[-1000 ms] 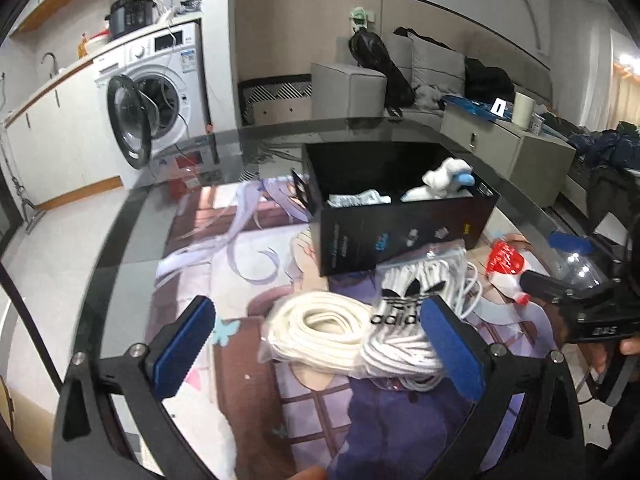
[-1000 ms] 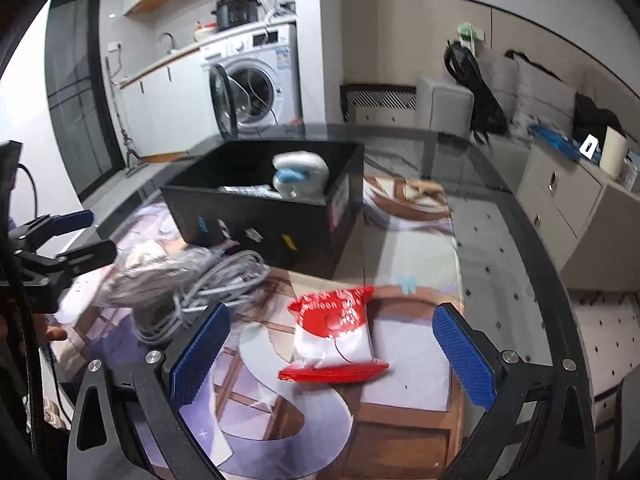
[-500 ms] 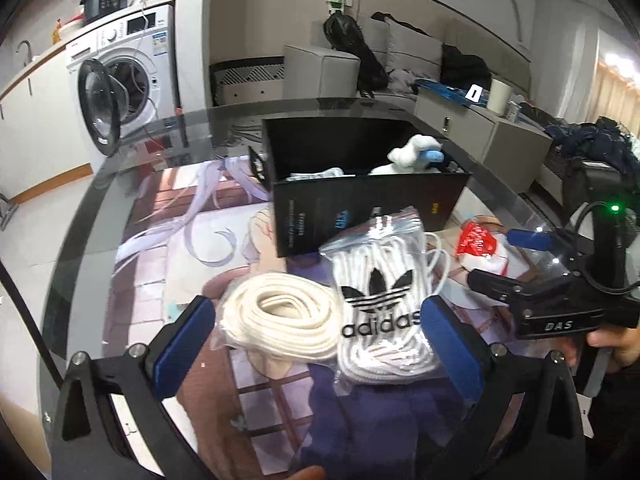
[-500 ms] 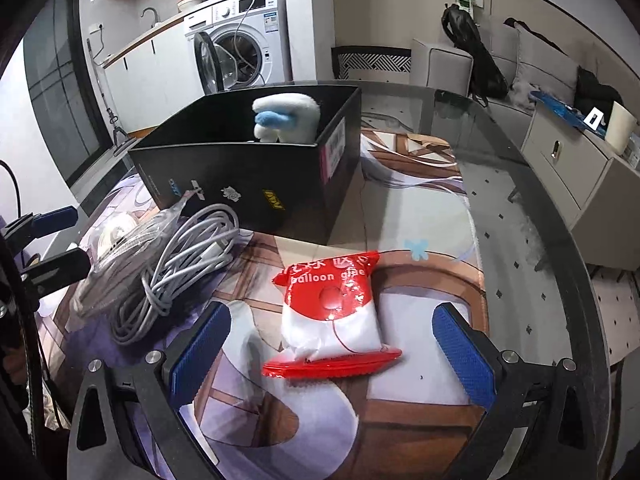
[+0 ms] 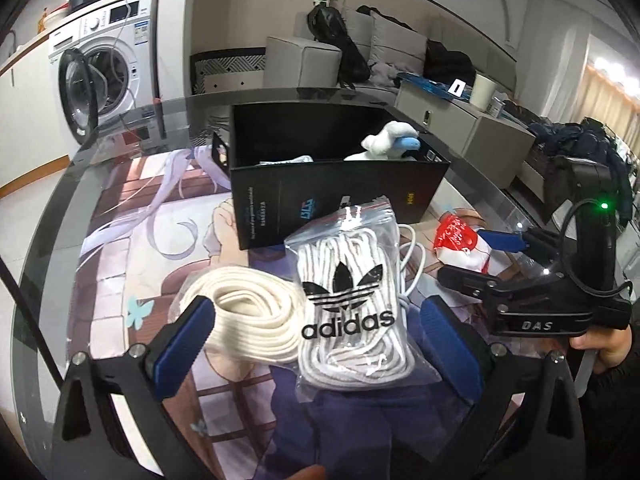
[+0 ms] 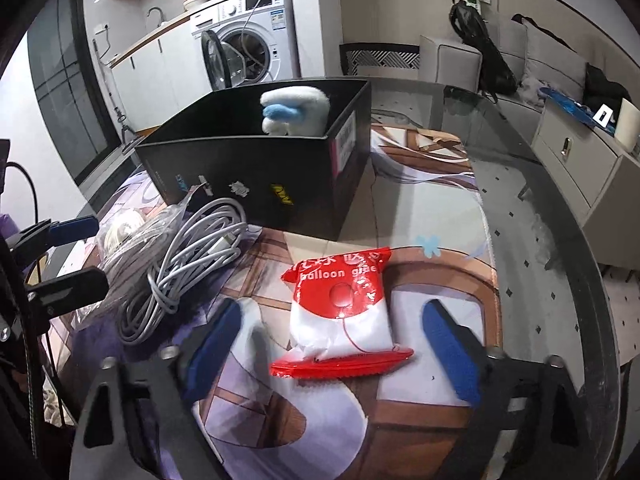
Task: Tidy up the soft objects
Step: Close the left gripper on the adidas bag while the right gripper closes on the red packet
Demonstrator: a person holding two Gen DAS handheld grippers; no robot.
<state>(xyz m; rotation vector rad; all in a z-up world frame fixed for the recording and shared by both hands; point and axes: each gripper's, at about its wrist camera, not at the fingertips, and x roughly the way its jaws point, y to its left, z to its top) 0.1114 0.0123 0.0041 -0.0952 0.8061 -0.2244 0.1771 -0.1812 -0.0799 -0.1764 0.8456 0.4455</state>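
A clear adidas bag of white cords lies on the mat between the fingers of my open left gripper. A coil of white rope lies at its left finger. A red and white balloon packet lies between the fingers of my open right gripper, also seen in the left wrist view. Grey cables lie left of it. A black box behind holds a white and blue plush toy and a white cloth.
The glass table has a printed mat. A washing machine with its door open stands at the back left. A sofa and low cabinets stand on the right.
Both grippers have moved forward and down. The adidas bag and the balloon packet now lie between their fingers. Nothing on the table has shifted.
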